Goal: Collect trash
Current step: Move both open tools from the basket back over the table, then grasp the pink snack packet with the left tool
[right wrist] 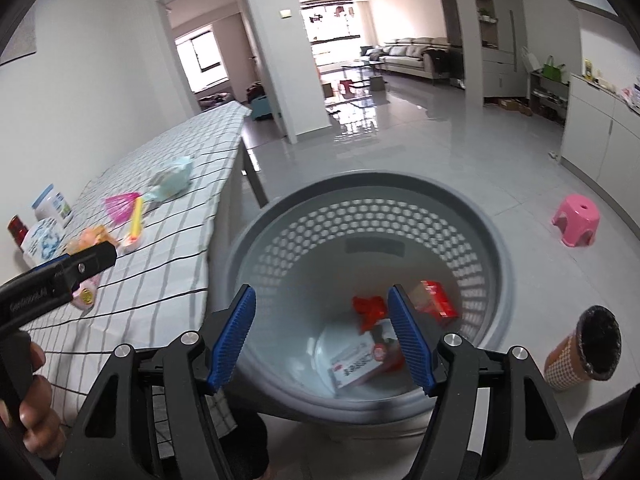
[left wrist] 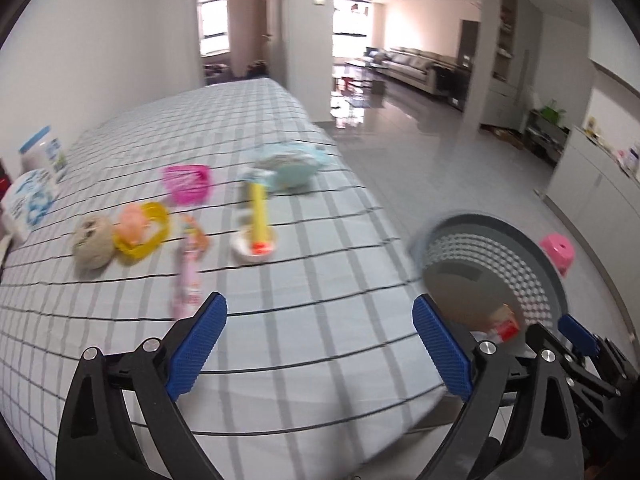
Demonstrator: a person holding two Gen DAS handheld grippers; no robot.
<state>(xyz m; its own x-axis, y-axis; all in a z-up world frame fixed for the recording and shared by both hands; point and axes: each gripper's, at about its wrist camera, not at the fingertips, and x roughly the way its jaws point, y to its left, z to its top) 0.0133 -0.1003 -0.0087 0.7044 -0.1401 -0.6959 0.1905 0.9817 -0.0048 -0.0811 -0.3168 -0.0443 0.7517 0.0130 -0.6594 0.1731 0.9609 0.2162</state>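
Checked cloth (left wrist: 280,320) covers the long table, grey lines on pale ground, running back towards a doorway. Grey bin (right wrist: 496,216), round with a perforated wall, stands on the tiled floor just beside the table's near edge. Inside it, on the bottom, lie a red carton (right wrist: 438,298), a crumpled red wrapper (right wrist: 368,308) and a white box with red print (right wrist: 356,364).

Left gripper (left wrist: 320,340) hangs over the cloth near the table edge, jaws spread wide, nothing between the blue pads. Right gripper (right wrist: 322,336) hangs over the bin mouth, jaws apart, pads clear of the items below; nothing held. A hand (right wrist: 32,412) grips the left tool's handle at the lower left of the right view.

Items on the cloth, blurred: pale blue bundle (left wrist: 288,168) at the far side; pink basket (left wrist: 188,182); yellow tube (left wrist: 258,216) lying across a white dish (left wrist: 244,250); yellow ring (left wrist: 150,232) with an orange object on it; beige ball (left wrist: 92,242); pink packet (left wrist: 186,280) nearest the left jaws. White jar with blue lid (left wrist: 42,152) and a white-blue packet (left wrist: 30,200) sit at the left margin.

On the floor: pink stool (right wrist: 576,220) well apart from the bin; patterned cup with dark liner (right wrist: 584,352) near its right side.
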